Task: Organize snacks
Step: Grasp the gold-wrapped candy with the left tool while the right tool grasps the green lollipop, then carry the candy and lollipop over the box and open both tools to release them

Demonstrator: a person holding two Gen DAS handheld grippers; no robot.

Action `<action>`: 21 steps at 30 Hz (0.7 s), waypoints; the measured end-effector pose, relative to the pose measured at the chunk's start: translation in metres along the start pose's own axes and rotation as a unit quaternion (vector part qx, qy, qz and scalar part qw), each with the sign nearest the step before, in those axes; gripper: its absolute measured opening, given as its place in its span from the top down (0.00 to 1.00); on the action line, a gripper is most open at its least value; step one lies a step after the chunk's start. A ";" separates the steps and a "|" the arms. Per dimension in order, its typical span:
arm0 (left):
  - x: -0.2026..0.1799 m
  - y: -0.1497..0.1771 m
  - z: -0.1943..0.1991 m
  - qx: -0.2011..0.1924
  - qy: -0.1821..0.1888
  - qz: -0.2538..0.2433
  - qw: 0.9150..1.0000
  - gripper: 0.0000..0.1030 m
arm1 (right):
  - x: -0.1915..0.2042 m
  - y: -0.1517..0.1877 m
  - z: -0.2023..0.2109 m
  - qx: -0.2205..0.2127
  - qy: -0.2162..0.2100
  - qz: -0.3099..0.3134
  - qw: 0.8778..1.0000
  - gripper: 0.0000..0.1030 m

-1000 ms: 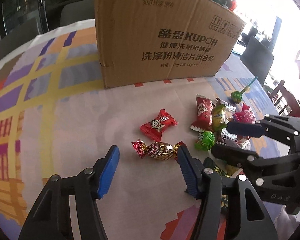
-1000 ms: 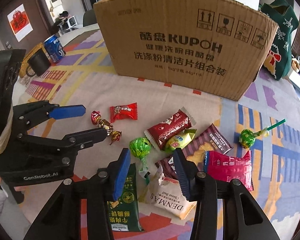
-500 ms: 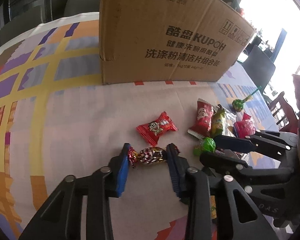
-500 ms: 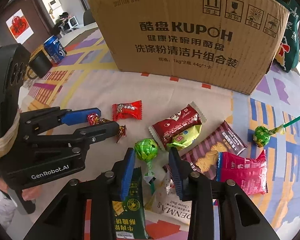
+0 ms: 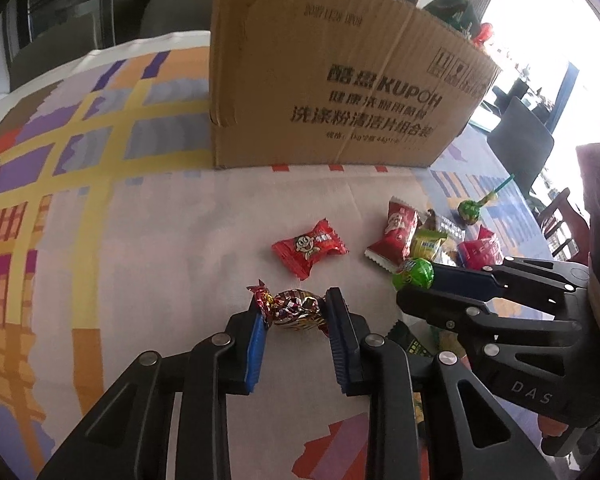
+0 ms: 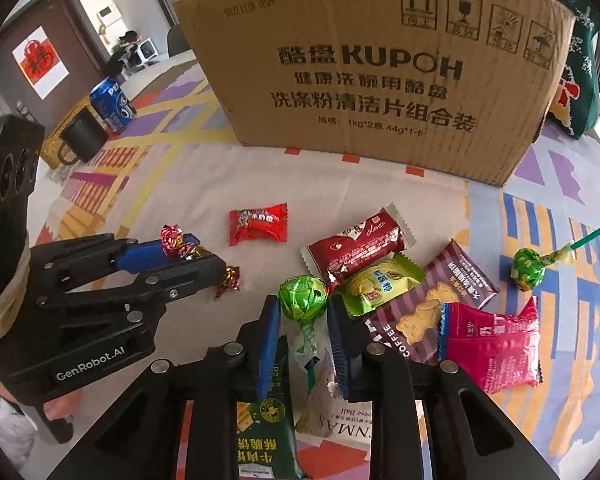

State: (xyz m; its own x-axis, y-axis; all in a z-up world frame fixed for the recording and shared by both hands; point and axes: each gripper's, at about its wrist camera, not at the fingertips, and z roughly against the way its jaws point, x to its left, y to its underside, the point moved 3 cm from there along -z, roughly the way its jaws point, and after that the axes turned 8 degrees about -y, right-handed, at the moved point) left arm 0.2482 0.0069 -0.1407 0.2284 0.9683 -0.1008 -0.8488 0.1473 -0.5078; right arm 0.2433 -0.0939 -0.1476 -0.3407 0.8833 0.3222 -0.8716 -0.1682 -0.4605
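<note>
Step in hand: dual pickup. Left gripper (image 5: 294,314) clamped on the foil-wrapped twist candy (image 5: 292,307), pads pressing its two ends. Right gripper (image 6: 303,312) clamped on the near green lollipop (image 6: 303,297), pads against its round head, stick trailing toward the camera between the fingers. Both candies low over the patterned tablecloth (image 5: 100,240), near side of the snack pile; cardboard box (image 6: 380,72) standing at the far side, judged the likely destination.

Procedure, as a judgement only:
- Lift straight up before travelling; avoid dragging over the red candy packet (image 5: 308,249) just beyond the twist candy.
- Hold squeeze steady; foil wrapper ends likely to slip or crumple.
- Check lollipop stick clears the dark green packet (image 6: 264,412) and white sachet (image 6: 332,408) beneath it.
- Keep the two tools apart during the lift; fingers close side by side here.
- Raise well above the box rim before release.
</note>
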 end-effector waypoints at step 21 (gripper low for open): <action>-0.020 -0.047 0.087 -0.118 -0.039 -0.007 0.992 0.72 | 0.011 -0.030 0.088 -0.119 0.008 0.017 0.993 0.75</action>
State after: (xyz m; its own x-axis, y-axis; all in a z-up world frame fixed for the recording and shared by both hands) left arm 0.2424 -0.0017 -0.0402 0.1935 0.9807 -0.0299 -0.7078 0.1184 -0.6964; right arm 0.2350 -0.1178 -0.0576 -0.3618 0.8857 0.2908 -0.7512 -0.0923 -0.6536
